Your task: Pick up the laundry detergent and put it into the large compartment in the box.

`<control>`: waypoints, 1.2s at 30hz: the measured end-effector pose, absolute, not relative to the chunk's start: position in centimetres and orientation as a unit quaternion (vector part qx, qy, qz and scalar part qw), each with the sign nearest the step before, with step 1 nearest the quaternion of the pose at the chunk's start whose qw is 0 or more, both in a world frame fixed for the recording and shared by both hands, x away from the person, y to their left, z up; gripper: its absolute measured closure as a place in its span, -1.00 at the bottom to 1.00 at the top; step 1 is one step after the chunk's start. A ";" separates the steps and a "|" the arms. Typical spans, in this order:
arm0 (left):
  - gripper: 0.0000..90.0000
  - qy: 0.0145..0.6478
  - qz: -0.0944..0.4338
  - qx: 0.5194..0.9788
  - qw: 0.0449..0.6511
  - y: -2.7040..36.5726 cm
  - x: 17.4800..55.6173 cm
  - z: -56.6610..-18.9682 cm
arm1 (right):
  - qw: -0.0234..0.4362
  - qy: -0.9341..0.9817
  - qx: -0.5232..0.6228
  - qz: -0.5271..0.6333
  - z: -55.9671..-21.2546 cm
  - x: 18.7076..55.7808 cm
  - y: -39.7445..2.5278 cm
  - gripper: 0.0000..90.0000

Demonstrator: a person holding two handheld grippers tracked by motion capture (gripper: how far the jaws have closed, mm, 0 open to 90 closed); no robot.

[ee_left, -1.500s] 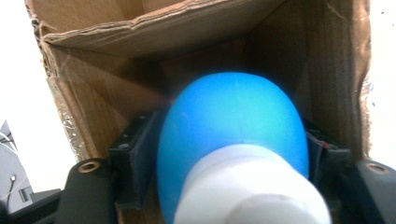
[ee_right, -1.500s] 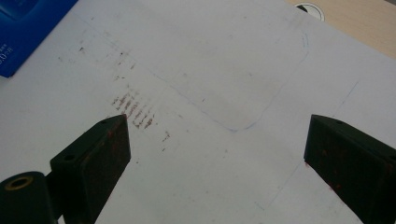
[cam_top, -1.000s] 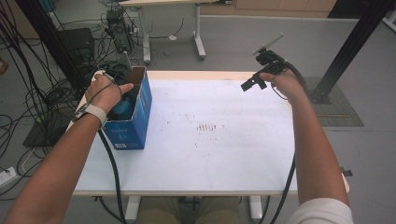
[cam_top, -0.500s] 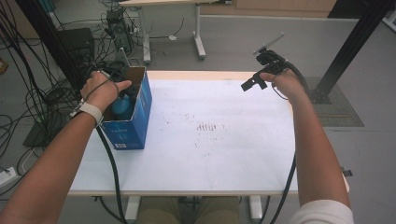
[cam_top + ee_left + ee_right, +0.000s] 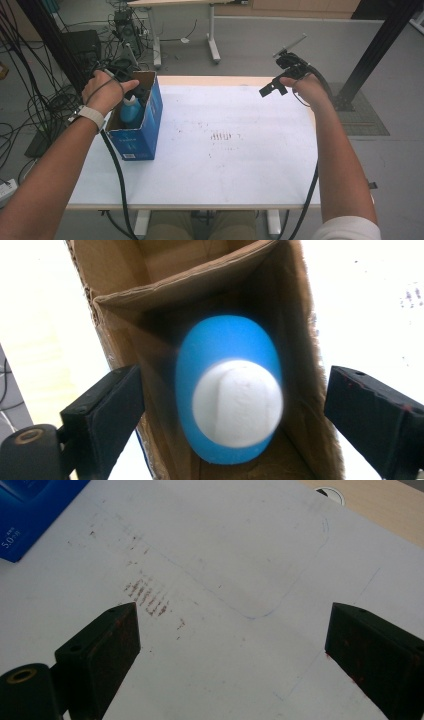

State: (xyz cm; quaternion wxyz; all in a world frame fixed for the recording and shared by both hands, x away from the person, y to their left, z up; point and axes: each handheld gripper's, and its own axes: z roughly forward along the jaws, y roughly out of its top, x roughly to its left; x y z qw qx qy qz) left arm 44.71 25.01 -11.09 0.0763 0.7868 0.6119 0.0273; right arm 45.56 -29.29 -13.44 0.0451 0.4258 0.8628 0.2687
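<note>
The left gripper [image 5: 230, 400] is hovering with jaws wide apart straight above the bottle [image 5: 227, 390], which is standing upright in the box [image 5: 150, 117], cap pointing at the camera, while the right gripper [image 5: 235, 645] is idling open far away.

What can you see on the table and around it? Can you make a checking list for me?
Surface: white table top with brownish smudges near the middle.
Job's things: blue bottle with a white cap standing inside an open blue cardboard box at the table's left.
Clutter: nothing seen.
Grippers: left gripper jaws wide open above the box, on either side of the bottle, not touching it; right gripper open, empty, held over the table's far right.
Cables: a black cable trails from each gripper; many more lie on the floor at left.
Surroundings: grey floor, another desk's legs behind.
</note>
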 end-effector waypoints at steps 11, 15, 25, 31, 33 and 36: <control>-0.83 0.603 0.031 0.792 0.093 25.3 44.0 -9.6 | 0.049 0.862 0.426 0.270 -13.1 45.2 -29.5 -0.83; -0.83 0.589 0.038 0.801 0.100 25.2 43.6 -9.0 | 0.050 0.862 0.426 0.271 -13.0 45.1 -29.5 -0.83; -0.86 0.551 0.048 0.823 0.132 25.4 42.4 -7.2 | 0.051 0.862 0.426 0.270 -12.7 44.9 -29.6 -0.83; -0.86 0.521 0.057 0.841 0.137 24.7 41.7 -6.4 | 0.053 0.861 0.428 0.271 -12.5 44.7 -29.8 -0.83; -0.86 0.506 0.055 0.850 0.135 24.4 41.6 -6.1 | 0.053 0.860 0.429 0.271 -12.5 44.6 -29.8 -0.83; -0.86 0.478 0.048 0.867 0.130 23.7 41.6 -5.7 | 0.054 0.860 0.428 0.272 -12.5 44.5 -30.0 -0.83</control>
